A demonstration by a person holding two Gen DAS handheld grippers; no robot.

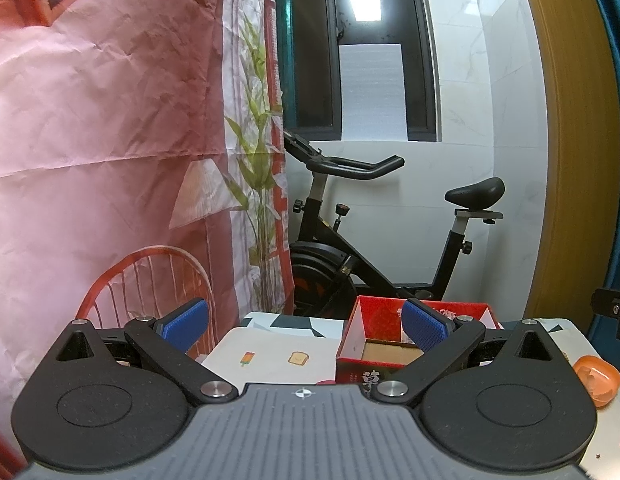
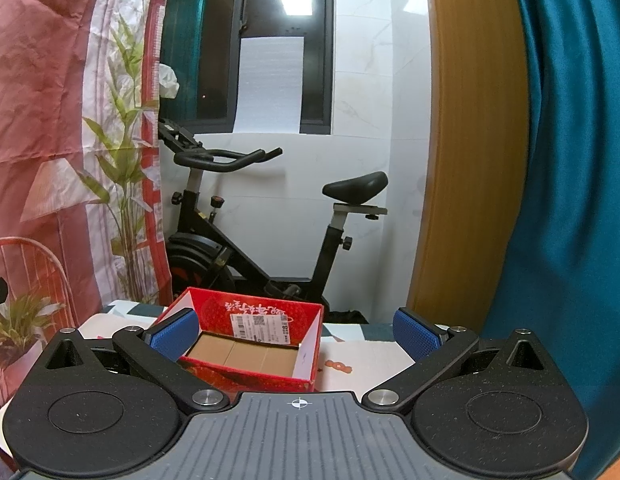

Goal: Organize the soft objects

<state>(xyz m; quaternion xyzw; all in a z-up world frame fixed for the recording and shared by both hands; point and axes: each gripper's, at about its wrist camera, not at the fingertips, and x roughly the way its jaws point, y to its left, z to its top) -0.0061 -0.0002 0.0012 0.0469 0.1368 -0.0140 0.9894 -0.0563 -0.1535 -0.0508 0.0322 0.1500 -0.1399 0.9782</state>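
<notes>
The red box [image 2: 250, 344] stands open-topped on the desk [image 2: 370, 356], its long axis running from 9 to 3 o'clock in the right wrist view, its labelled inner wall at 12. Only bare brown cardboard shows inside it. An orange soft object [image 1: 596, 378] lies on the desk at 3 o'clock of the box in the left wrist view, rounded and creased. The left tongs [image 1: 306, 326] and right tongs [image 2: 296, 334] are both spread wide, grasping nothing, above the desk
</notes>
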